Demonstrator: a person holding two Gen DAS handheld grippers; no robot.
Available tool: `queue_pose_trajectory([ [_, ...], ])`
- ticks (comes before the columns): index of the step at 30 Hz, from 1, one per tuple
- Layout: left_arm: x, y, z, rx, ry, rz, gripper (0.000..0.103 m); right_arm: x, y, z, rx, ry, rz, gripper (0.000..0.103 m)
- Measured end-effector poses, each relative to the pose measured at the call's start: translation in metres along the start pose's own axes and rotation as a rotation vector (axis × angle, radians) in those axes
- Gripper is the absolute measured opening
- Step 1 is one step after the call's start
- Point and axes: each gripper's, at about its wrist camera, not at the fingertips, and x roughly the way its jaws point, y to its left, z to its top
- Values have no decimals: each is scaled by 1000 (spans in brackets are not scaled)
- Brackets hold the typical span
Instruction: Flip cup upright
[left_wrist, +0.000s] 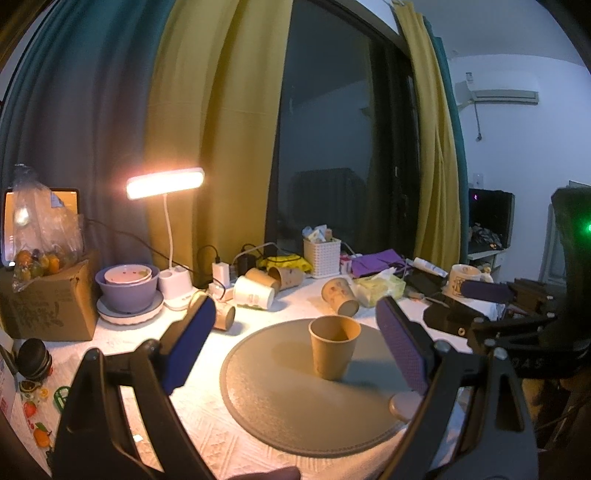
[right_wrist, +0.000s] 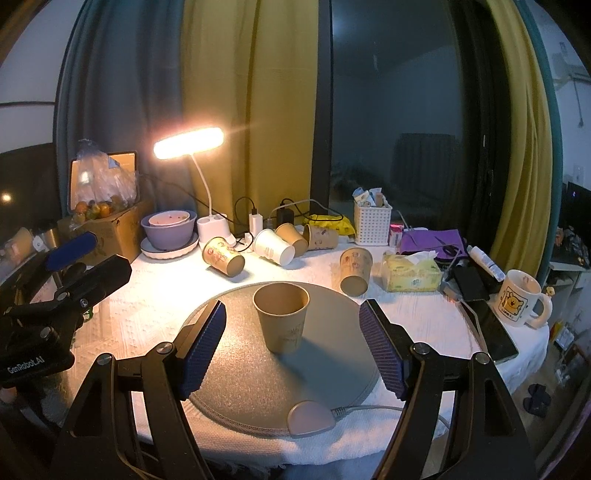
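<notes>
A brown paper cup (left_wrist: 333, 346) stands upright, mouth up, on the round grey mat (left_wrist: 280, 406); it also shows in the right wrist view (right_wrist: 281, 322) on the mat (right_wrist: 325, 373). My left gripper (left_wrist: 295, 343) is open and empty, its blue pads either side of the cup but short of it. My right gripper (right_wrist: 293, 345) is open and empty, the cup standing just beyond its fingertips. The right gripper's body shows at the right edge of the left wrist view (left_wrist: 491, 317). The left gripper shows at the left of the right wrist view (right_wrist: 70, 280).
Several paper cups lie on their sides behind the mat, one of them (right_wrist: 355, 270) near its far right edge. A lit desk lamp (right_wrist: 188, 143), purple bowls (right_wrist: 168, 232), a white basket (right_wrist: 372, 221), a tissue pack (right_wrist: 410, 271), a mug (right_wrist: 519, 302) and phones ring the table.
</notes>
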Motion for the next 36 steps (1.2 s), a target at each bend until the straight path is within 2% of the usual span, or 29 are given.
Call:
queue_pose_trajectory([
  [36,4,-4,-7,1,25,-14,90,2,1,-5,1,10,-1,78],
])
